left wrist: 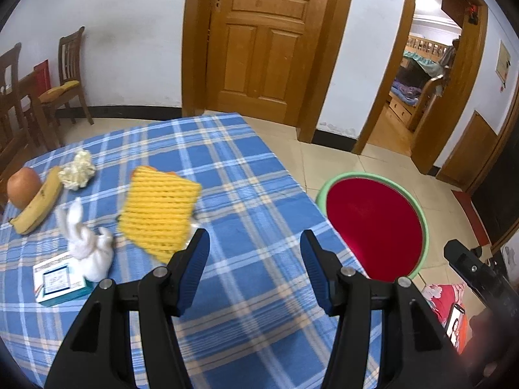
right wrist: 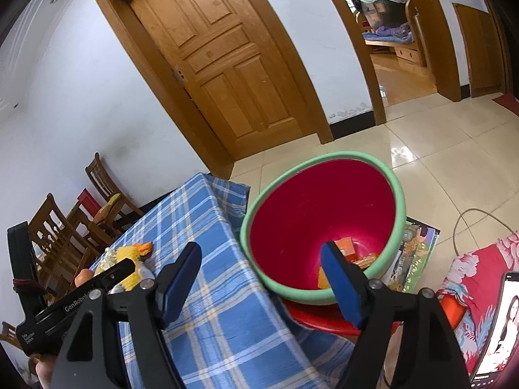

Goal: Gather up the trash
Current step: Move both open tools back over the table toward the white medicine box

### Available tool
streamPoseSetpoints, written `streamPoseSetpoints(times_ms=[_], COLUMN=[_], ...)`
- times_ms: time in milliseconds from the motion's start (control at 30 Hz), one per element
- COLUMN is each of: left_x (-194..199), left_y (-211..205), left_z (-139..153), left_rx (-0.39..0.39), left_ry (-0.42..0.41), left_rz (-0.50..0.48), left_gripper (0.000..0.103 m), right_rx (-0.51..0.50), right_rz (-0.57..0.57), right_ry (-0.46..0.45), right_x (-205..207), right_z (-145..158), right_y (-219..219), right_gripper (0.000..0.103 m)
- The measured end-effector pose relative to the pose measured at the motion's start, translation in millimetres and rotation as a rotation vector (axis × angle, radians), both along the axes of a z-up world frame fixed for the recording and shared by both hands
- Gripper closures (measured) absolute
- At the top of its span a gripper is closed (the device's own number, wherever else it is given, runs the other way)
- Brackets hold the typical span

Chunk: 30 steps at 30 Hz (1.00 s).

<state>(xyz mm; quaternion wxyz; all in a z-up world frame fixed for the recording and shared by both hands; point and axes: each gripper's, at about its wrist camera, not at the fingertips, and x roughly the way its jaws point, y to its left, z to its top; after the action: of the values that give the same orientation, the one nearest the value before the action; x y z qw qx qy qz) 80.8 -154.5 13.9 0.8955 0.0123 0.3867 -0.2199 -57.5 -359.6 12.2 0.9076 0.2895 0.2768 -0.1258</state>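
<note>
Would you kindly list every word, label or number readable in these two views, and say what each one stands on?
"GenRobot", last letters cut off by the right gripper: white print on the black body of the left gripper.
Small white lines lower on that body: too small to read.
White and teal flat box on the blue plaid tablecloth: print blurred.
Phone screen: no readable text.

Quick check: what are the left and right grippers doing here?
Left gripper: open, holding nothing.
Right gripper: open, empty, over the red bin.
</note>
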Motion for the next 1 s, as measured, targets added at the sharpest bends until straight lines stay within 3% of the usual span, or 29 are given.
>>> streamPoseSetpoints(times_ms=[533,1000], left_x=[-4,8], left_y=[69,153], left_z=[8,-10], left_rx=[-0.002,-0.003], left_ry=[-0.019,0.021], left_rz=[0.121,0.306], left_gripper=[0.045,0.045], right_rx=[-0.043,-0.072], right_rz=[0.117,0.191], right_ry=[0.011,0.036], right_x=[12,25], right_z=[7,6], right_y=[45,81], right_gripper=[0.022,0.021])
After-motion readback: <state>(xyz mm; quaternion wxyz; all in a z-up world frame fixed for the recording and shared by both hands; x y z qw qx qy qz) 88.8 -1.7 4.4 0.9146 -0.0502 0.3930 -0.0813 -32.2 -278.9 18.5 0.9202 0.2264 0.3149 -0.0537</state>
